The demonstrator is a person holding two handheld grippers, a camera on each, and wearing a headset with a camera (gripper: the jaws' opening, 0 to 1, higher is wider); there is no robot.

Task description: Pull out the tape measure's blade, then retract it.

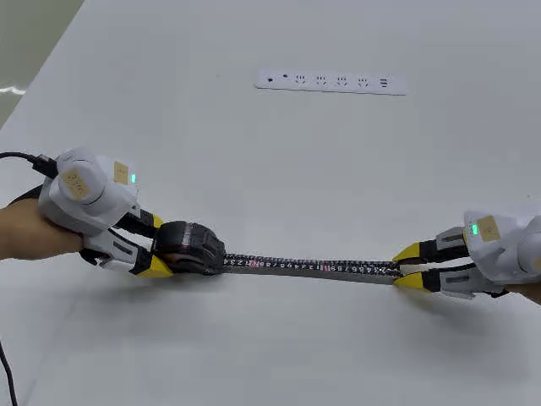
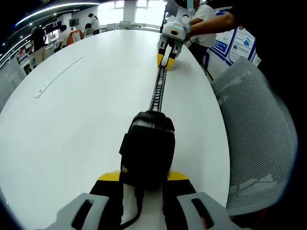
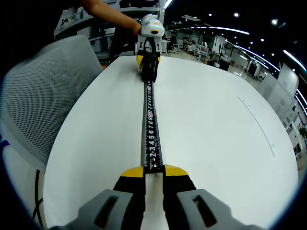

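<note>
Currently, blade point(image 1: 313, 267) is pinched at its tip by right gripper point(image 1: 404, 266), case point(image 1: 193, 247) clamped by left gripper point(image 1: 159, 247); snap-back is risked if the pinch slips

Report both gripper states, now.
Left gripper: shut on the tape measure case.
Right gripper: shut on the end of the blade.

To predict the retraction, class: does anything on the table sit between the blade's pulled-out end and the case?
Nothing visible does. The blade runs bare and straight along the table from the right hand-held gripper to the case in the left hand-held gripper. The power strip lies well aside.
</note>
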